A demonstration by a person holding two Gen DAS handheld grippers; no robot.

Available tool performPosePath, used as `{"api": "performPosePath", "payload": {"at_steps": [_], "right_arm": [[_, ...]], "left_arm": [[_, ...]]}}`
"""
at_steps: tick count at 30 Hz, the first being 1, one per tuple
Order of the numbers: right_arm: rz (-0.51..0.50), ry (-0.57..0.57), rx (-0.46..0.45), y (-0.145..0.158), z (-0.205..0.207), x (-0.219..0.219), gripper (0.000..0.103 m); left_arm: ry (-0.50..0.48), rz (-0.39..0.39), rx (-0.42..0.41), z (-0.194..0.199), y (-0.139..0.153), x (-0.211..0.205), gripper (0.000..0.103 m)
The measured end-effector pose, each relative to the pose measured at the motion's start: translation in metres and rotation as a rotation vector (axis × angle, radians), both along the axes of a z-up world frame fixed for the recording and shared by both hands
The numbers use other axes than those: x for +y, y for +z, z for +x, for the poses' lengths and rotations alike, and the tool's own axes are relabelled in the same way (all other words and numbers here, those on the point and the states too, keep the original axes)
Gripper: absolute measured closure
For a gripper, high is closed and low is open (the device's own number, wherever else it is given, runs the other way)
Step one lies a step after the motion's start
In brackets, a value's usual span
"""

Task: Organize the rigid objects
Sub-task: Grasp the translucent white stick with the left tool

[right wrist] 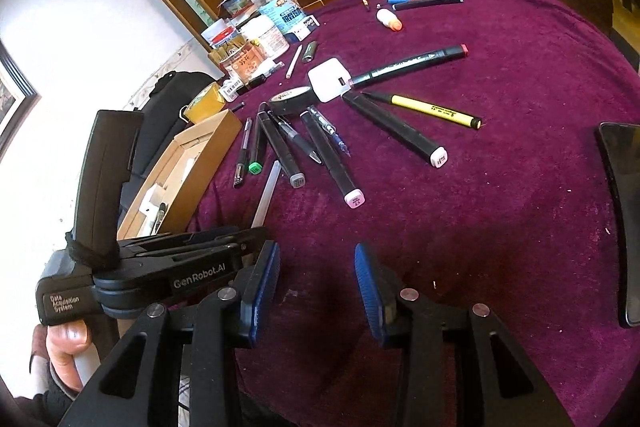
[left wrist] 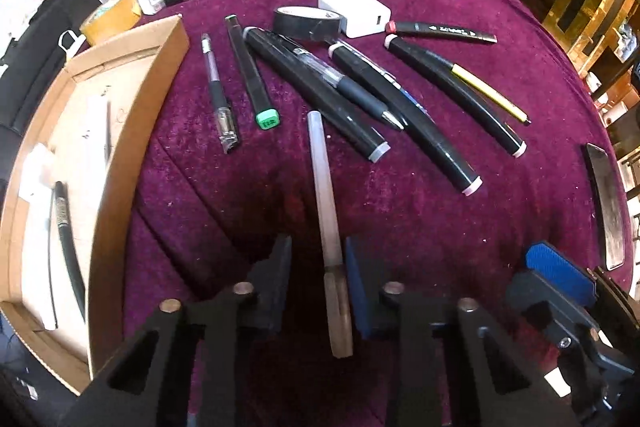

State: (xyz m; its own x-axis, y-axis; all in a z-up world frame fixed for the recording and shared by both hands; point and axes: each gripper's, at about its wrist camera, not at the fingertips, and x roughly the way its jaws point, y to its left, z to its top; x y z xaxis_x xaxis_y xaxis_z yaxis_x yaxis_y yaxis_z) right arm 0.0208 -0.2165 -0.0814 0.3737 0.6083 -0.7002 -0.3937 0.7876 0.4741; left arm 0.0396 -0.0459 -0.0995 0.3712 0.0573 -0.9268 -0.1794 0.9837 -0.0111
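Tongs on the left (left wrist: 316,279) sit with their pads either side of a translucent white pen (left wrist: 325,195); whether they actually pinch it I cannot tell, since a gap shows by the left pad. That pen lies on the purple table (left wrist: 400,227), just ahead of a fan of black markers (left wrist: 320,91). Beside it stands a cardboard box (left wrist: 136,131) holding a black pen (left wrist: 70,251). Right tongs (right wrist: 316,283) hang released above bare cloth.

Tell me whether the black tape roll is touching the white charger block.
Touching. In the right wrist view the black tape roll butts against the white charger block with no cloth between them; the left wrist view agrees.
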Motion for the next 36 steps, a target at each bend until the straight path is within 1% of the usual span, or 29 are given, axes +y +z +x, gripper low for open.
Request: {"api": "performPosePath", "payload": {"at_steps": [4, 6, 9, 12, 14, 15, 18, 20, 22, 25, 33, 36], "right_arm": [[-0.001, 0.000, 0.004, -0.001, 0.002, 0.002, 0.061], [-0.005, 0.002, 0.007, -0.002, 0.003, 0.004, 0.061], [-0.007, 0.002, 0.009, -0.002, 0.003, 0.006, 0.062], [-0.009, 0.001, 0.011, -0.003, 0.004, 0.007, 0.062], [-0.010, -0.002, 0.012, -0.003, 0.004, 0.007, 0.061], [-0.011, -0.002, 0.013, -0.003, 0.005, 0.007, 0.061], [-0.017, -0.005, 0.015, -0.003, 0.006, 0.008, 0.061], [-0.022, -0.008, 0.011, -0.002, 0.007, 0.008, 0.061], [-0.025, -0.007, 0.011, -0.002, 0.009, 0.009, 0.061], [-0.037, 0.004, 0.014, -0.003, 0.014, 0.014, 0.061], [-0.057, 0.054, 0.002, 0.002, 0.035, 0.031, 0.062], [-0.069, 0.076, -0.015, 0.006, 0.047, 0.039, 0.062]], "left_arm": [[0.002, -0.032, 0.005, -0.004, 0.003, 0.004, 0.080], [-0.010, -0.037, -0.001, -0.008, 0.006, 0.002, 0.080], [-0.022, -0.069, -0.026, -0.011, 0.012, 0.001, 0.080], [-0.038, -0.053, -0.017, -0.006, 0.006, -0.003, 0.080], [-0.046, -0.037, -0.030, -0.001, 0.005, -0.006, 0.081], [-0.046, -0.043, -0.006, 0.004, -0.001, -0.005, 0.084], [-0.042, -0.027, -0.009, 0.007, -0.002, -0.006, 0.089], [-0.052, 0.006, -0.009, 0.007, -0.002, -0.008, 0.092], [-0.063, 0.011, -0.013, 0.004, -0.002, -0.010, 0.092], [-0.047, -0.023, -0.032, -0.001, 0.000, -0.003, 0.093], [0.001, -0.186, -0.065, -0.010, 0.018, 0.022, 0.094], [0.008, -0.229, -0.074, -0.014, 0.025, 0.028, 0.094]]}}
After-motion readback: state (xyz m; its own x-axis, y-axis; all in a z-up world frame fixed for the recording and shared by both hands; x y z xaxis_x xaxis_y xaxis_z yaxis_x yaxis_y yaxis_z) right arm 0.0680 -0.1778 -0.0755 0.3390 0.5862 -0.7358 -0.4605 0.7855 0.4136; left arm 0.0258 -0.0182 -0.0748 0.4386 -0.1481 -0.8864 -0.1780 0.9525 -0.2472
